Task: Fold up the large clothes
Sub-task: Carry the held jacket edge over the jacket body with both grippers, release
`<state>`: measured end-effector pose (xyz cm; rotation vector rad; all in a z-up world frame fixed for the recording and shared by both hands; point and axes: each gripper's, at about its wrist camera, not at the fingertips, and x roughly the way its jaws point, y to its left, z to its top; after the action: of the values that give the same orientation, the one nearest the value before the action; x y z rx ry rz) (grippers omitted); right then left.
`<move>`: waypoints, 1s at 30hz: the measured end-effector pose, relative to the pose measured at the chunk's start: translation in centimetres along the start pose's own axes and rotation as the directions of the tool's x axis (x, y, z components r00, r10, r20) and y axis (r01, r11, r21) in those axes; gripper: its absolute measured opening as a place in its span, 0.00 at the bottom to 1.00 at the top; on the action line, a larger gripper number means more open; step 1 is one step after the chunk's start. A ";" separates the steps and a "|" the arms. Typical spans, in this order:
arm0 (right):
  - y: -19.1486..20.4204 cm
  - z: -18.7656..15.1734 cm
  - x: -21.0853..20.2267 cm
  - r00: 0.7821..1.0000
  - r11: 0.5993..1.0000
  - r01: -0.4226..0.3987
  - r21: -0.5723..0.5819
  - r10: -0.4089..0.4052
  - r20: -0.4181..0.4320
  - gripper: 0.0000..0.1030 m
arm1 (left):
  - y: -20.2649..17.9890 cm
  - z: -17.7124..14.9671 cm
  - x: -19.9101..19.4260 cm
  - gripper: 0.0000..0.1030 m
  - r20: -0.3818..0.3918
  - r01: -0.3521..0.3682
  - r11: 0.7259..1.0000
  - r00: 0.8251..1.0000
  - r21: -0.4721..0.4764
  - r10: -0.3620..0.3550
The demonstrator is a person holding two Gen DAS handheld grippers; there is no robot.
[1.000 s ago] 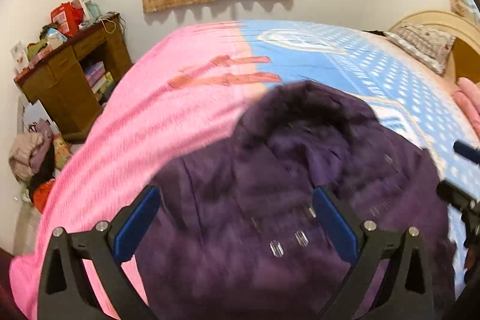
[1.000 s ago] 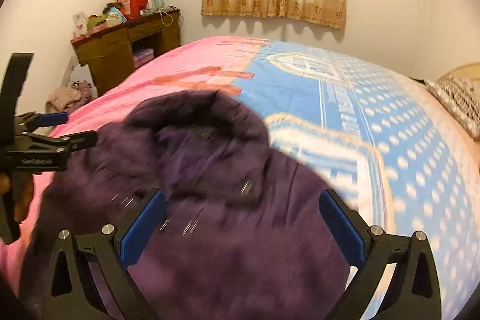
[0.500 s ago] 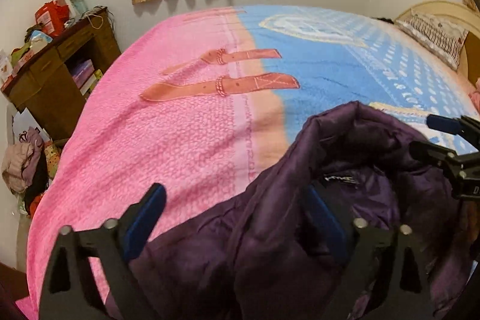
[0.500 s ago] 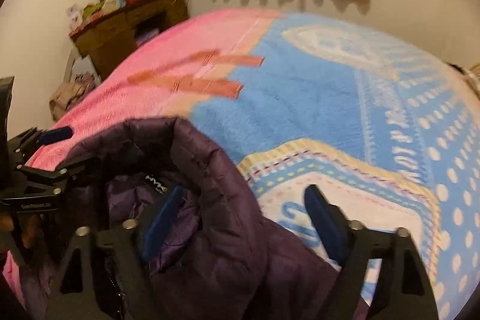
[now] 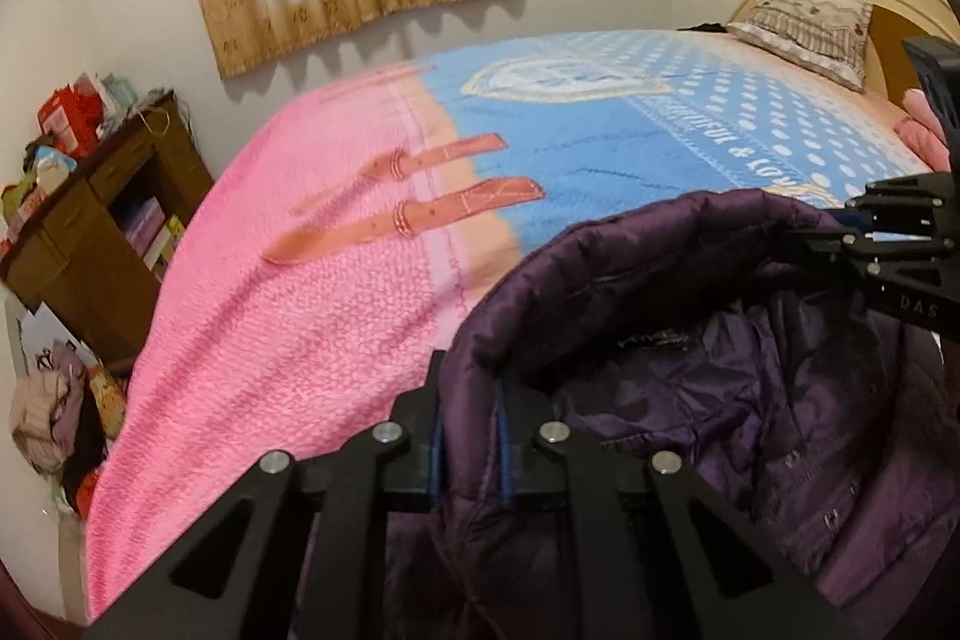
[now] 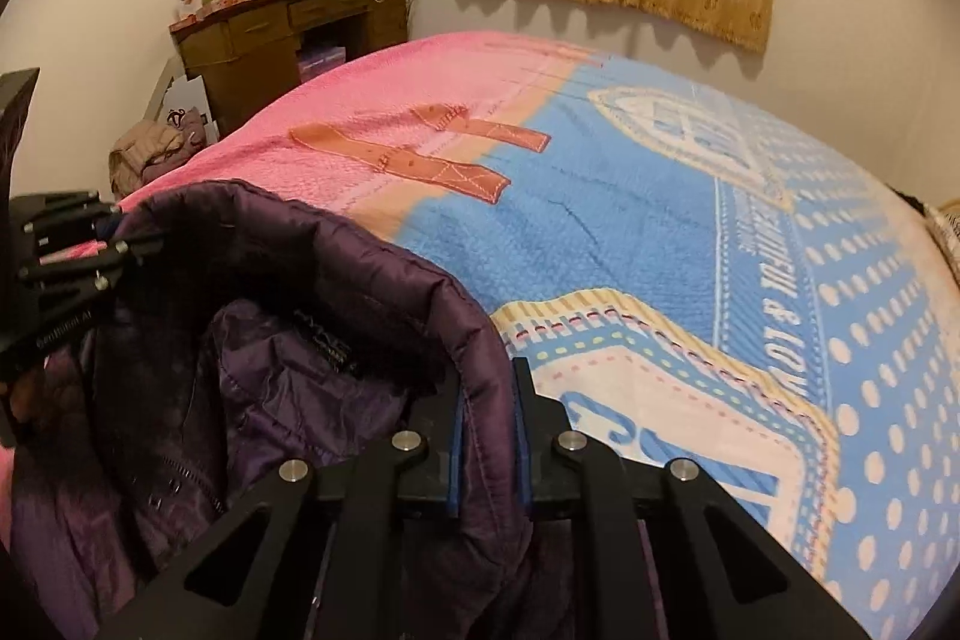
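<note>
Both jaws have just closed: my left gripper [image 5: 471,451] and right gripper [image 6: 486,436] clamp the purple jacket [image 5: 690,388] collar, ready for lifting off the bed [image 5: 288,340].

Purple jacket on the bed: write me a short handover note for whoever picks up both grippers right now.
Left gripper: just closed, pads pinching one side of the purple jacket's collar edge.
Right gripper: just closed on the opposite side of the same edge.
Jacket: bunched at the near end of the bed, on the pink and blue blanket, lining and label facing up.
Done: both grips taken.
Left: probably lift, spread flat, then fold; no fold visible yet.
</note>
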<state>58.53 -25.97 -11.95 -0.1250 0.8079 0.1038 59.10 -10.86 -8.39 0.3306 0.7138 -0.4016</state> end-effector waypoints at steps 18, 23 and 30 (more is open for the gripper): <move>1.8 -6.5 -1.6 0.995 0.995 0.029 -0.098 -0.038 -0.091 0.11 | -3.0 -6.4 -2.7 0.13 0.046 -0.059 0.962 0.998 0.267 0.048; 2.2 -7.3 -0.8 0.991 0.992 0.045 -0.117 -0.060 -0.123 0.11 | -3.5 -7.2 -2.2 0.13 0.045 -0.071 0.950 0.997 0.304 0.060; 2.1 -8.2 0.2 0.983 0.991 0.052 -0.122 -0.073 -0.167 0.11 | -4.3 -8.7 -1.2 0.13 0.031 -0.084 0.922 0.996 0.378 0.078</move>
<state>52.56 -25.14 -17.84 -0.2729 0.9686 0.0817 51.37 -10.64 -14.43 0.7208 0.6020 -0.4628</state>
